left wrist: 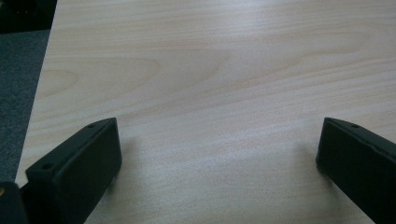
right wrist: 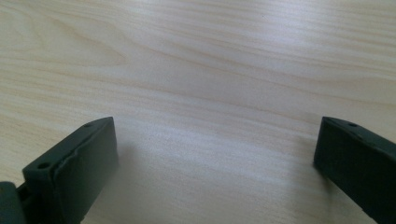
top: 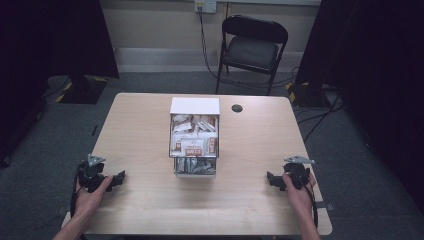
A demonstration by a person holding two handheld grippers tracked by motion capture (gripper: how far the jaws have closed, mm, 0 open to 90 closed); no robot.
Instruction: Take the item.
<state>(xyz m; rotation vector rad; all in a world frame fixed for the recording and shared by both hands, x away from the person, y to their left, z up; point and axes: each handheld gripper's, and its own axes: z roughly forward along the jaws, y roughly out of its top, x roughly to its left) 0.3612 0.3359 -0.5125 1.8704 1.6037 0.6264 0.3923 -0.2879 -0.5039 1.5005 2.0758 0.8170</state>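
At the middle of the table (top: 140, 130), slightly toward the far edge, stands a small white drawer unit (top: 194, 135) with two drawers pulled out toward the person. The upper drawer (top: 194, 137) is packed with sachets (top: 192, 146) in white and brown wrappers; the lower drawer (top: 195, 166) projects a little further and holds greyish packets, too small to identify. The unit's top is plain white. Just beside its far right corner, a round black cable hole (top: 237, 108) is set into the table. Near the left end of the near edge, the left gripper (top: 119, 179) rests on the table, held by the person's left hand (top: 92, 192); its jaws stand wide apart with nothing but bare wood between them. Near the right end of the near edge, the right gripper (top: 270, 180) rests likewise in the right hand (top: 296, 187), jaws spread wide and holding nothing. Both grippers are well apart from the drawer unit and point inward toward it. Beyond the far edge, on grey carpet, stands a black folding chair (top: 252, 47), with cables (top: 207, 55) trailing from a wall socket.
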